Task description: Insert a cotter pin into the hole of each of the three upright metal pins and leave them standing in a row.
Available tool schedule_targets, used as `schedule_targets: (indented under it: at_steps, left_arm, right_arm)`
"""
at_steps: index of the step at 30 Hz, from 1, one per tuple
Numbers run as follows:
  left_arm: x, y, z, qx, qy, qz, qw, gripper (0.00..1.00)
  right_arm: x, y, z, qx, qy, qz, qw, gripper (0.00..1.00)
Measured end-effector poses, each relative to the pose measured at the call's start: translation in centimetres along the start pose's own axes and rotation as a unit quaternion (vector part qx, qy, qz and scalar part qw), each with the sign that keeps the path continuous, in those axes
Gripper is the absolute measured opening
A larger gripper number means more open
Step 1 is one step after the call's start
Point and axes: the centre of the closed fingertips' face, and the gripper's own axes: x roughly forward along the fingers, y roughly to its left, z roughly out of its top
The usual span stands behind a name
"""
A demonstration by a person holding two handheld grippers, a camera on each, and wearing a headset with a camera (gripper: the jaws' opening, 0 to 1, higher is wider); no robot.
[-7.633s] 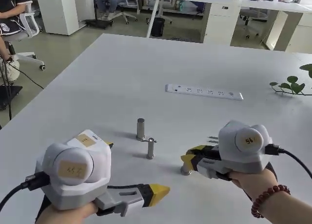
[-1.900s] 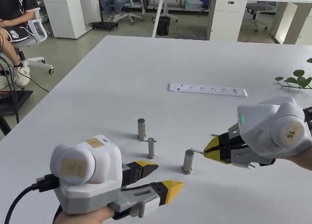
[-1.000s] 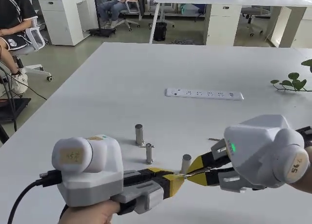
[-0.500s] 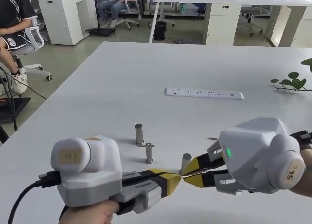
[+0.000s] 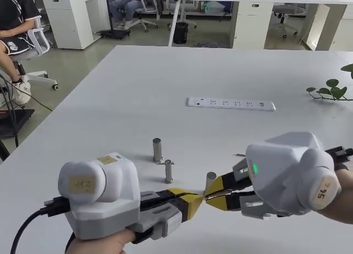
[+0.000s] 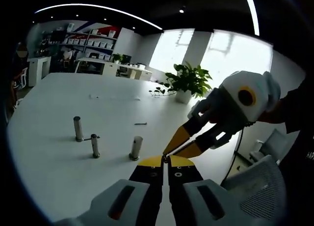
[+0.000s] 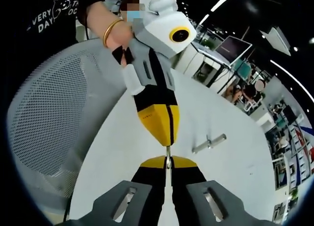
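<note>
Cotter pin (image 7: 168,156) between left gripper (image 5: 192,201), right gripper (image 5: 214,197), tip-to-tip

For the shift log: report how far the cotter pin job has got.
Done: the middle metal pin has a cotter pin through it. In hand: the left gripper and right gripper meet tip to tip, shut on a second cotter pin. Left: the far pin and near pin look bare; a spare cotter pin lies nearby.

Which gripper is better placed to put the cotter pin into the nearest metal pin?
Likely right: the right gripper holds the cotter pin pointing straight ahead, beside that metal pin; the left gripper pinches its tip.
</note>
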Motion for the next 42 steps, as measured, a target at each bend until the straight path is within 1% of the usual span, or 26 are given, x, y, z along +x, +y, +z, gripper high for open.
schedule_targets:
  at_steps: [2,4,6,7,8,10,12,13,14,15,16,17,19,20,24,26,28,30,31,32,33,35,38,42]
  left_arm:
    - [0.0,0.0,-0.1,0.003,0.003,0.000,1.0000,0.00]
    - [-0.1,0.1,-0.2,0.010,0.006,0.001,0.9999,0.00]
    - [-0.2,0.2,-0.4,0.016,0.009,0.001,0.9998,0.00]
    - [-0.2,0.2,-0.4,0.019,0.010,0.001,0.9998,0.00]
    - [-0.2,0.2,-0.5,0.022,0.011,0.000,0.9997,0.00]
    - [-0.4,0.2,-0.7,0.032,0.013,-0.003,0.9994,0.00]
    - [-0.5,0.1,-0.8,0.041,0.014,-0.009,0.9990,0.00]
    - [-0.6,-0.1,-0.7,0.047,0.009,-0.018,0.9987,0.00]
    - [-0.7,-0.3,-0.7,0.051,0.009,-0.023,0.9984,0.00]
    - [-0.7,-0.4,-0.8,0.056,0.010,-0.027,0.9980,0.00]
    - [-0.8,-0.6,-0.7,0.067,0.010,-0.031,0.9972,0.00]
    - [-0.8,-0.8,-0.7,0.077,0.008,-0.038,0.9963,0.00]
    - [-0.8,-1.0,-0.7,0.083,0.009,-0.046,0.9954,0.00]
    - [-0.9,-1.3,-0.7,0.089,0.010,-0.053,0.9946,0.00]
    - [-0.9,-1.9,-0.8,0.109,0.010,-0.073,0.9913,0.00]
    - [-1.0,-2.3,-1.1,0.122,0.017,-0.082,0.9890,0.00]
    - [-1.1,-2.5,-1.4,0.129,0.022,-0.086,0.9877,0.00]
    - [-1.1,-2.6,-1.6,0.133,0.023,-0.088,0.9870,0.00]
    - [-1.1,-2.7,-1.7,0.134,0.027,-0.090,0.9864,0.00]
    - [-1.2,-2.8,-1.9,0.136,0.028,-0.092,0.9860,0.00]
    - [-1.2,-3.0,-2.0,0.138,0.030,-0.095,0.9854,0.00]
    - [-1.2,-3.1,-2.2,0.142,0.033,-0.097,0.9846,0.00]
    - [-1.3,-3.2,-2.5,0.143,0.036,-0.100,0.9840,0.00]
    - [-1.3,-3.2,-2.5,0.143,0.034,-0.100,0.9841,0.00]
  right_arm:
    - [0.1,0.1,-0.1,0.031,-0.007,0.006,0.9995,0.00]
    - [0.1,0.0,-0.2,0.048,-0.014,0.006,0.9987,0.00]
    - [0.2,0.1,-0.4,0.081,-0.022,0.010,0.9964,0.01]
    - [0.2,0.0,-0.5,0.087,-0.024,0.009,0.9959,0.02]
    - [0.2,0.1,-0.6,0.097,-0.025,0.014,0.9949,0.03]
    - [0.2,0.4,-0.9,0.128,-0.029,0.026,0.9910,0.05]
    - [0.2,0.7,-1.1,0.158,-0.036,0.039,0.9861,0.07]
    - [0.2,0.9,-1.1,0.177,-0.040,0.048,0.9822,0.08]
    - [0.1,0.9,-1.1,0.191,-0.044,0.049,0.9793,0.08]
    - [0.1,0.9,-1.1,0.201,-0.048,0.051,0.9771,0.09]
    - [0.1,1.1,-1.0,0.211,-0.055,0.059,0.9740,0.09]
    - [0.1,1.2,-0.9,0.216,-0.060,0.064,0.9723,0.09]
    - [0.0,1.5,-0.8,0.229,-0.068,0.078,0.9678,0.08]
    - [0.0,1.7,-0.8,0.232,-0.068,0.084,0.9666,0.08]
    - [0.0,2.4,-0.7,0.227,-0.069,0.099,0.9665,0.06]
    - [0.0,2.7,-0.7,0.226,-0.069,0.103,0.9663,0.05]
    - [0.0,3.0,-0.7,0.222,-0.067,0.108,0.9667,0.04]
    - [-0.1,3.4,-0.6,0.219,-0.067,0.116,0.9666,0.02]
    - [-0.1,3.7,-0.4,0.216,-0.068,0.123,0.9662,0.02]
    - [-0.1,3.8,-0.4,0.214,-0.069,0.125,0.9663,0.01]
    - [-0.1,4.1,-0.3,0.210,-0.070,0.129,0.9667,0.00]
    - [0.0,4.5,-0.3,0.203,-0.065,0.135,0.9677,0.00]
    - [0.0,4.7,-0.4,0.197,-0.061,0.141,0.9683,0.00]
    - [-0.2,4.8,-0.4,0.178,-0.056,0.140,0.9724,0.00]
